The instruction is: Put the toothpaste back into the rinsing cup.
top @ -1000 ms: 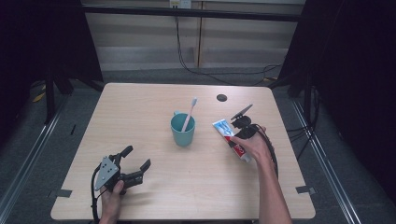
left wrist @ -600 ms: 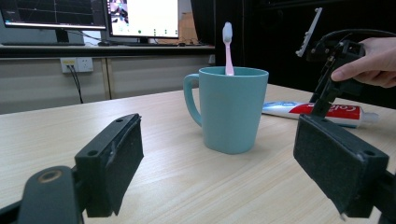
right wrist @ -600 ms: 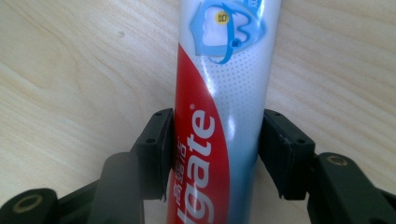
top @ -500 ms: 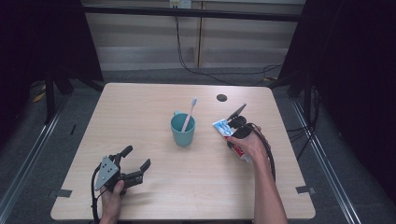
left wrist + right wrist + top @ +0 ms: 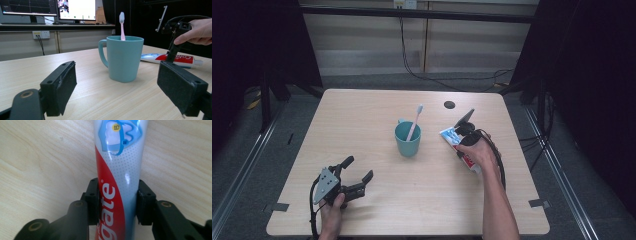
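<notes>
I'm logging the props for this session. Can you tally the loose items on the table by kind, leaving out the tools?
Mug: 1, teal
Toothbrush: 1, pink, standing in the mug
Toothpaste tube: 1, lying on the table, between the right tool's jaws
Total: 3

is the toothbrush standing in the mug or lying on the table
Standing in it: the pink toothbrush rises bristle-end up out of the teal mug, leaning on its rim.
</notes>
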Tool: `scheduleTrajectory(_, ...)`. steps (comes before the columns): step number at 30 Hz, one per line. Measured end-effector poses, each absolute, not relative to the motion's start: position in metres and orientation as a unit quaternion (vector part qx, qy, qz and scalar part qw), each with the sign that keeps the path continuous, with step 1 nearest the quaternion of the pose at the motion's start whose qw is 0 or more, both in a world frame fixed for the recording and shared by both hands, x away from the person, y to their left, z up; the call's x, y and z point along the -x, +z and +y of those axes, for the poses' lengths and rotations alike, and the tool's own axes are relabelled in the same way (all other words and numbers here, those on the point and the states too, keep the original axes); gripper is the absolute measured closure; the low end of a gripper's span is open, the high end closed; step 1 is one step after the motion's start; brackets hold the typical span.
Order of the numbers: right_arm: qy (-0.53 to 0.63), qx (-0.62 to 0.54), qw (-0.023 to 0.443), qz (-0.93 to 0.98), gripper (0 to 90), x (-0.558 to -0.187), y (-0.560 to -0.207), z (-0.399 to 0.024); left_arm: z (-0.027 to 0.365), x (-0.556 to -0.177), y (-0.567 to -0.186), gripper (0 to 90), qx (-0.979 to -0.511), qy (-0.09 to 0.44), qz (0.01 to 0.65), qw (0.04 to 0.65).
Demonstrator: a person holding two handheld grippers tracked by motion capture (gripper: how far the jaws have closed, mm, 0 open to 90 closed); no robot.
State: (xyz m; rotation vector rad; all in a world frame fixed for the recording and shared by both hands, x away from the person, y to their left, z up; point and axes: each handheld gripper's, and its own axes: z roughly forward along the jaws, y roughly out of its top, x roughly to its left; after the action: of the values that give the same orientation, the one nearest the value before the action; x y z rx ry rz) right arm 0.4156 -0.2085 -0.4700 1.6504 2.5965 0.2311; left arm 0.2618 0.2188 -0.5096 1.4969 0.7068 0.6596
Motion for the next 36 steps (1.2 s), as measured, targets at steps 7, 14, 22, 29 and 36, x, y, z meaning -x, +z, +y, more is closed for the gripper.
scheduleTrajectory(7,0.092,-0.536,0.023,0.839,69.1,-0.413,-0.467,-0.213,0.219,-0.262,-0.51,15.8,-0.655,0.287,0.306,0.628)
scheduleTrajectory(14,0.108,-0.538,0.019,0.836,71.0,-0.41,-0.466,-0.215,0.219,-0.262,-0.51,15.8,-0.653,0.284,0.312,0.629)
scheduleTrajectory(22,0.122,-0.544,0.015,0.83,72.0,-0.404,-0.465,-0.217,0.219,-0.262,-0.51,15.8,-0.655,0.288,0.308,0.627)
scheduleTrajectory(29,0.145,-0.534,0.037,0.832,72.2,-0.396,-0.454,-0.218,0.219,-0.262,-0.51,15.8,-0.653,0.284,0.309,0.63)
scheduleTrajectory(36,0.199,-0.533,0.052,0.821,72.4,-0.388,-0.439,-0.225,0.218,-0.262,-0.51,15.8,-0.653,0.285,0.309,0.63)
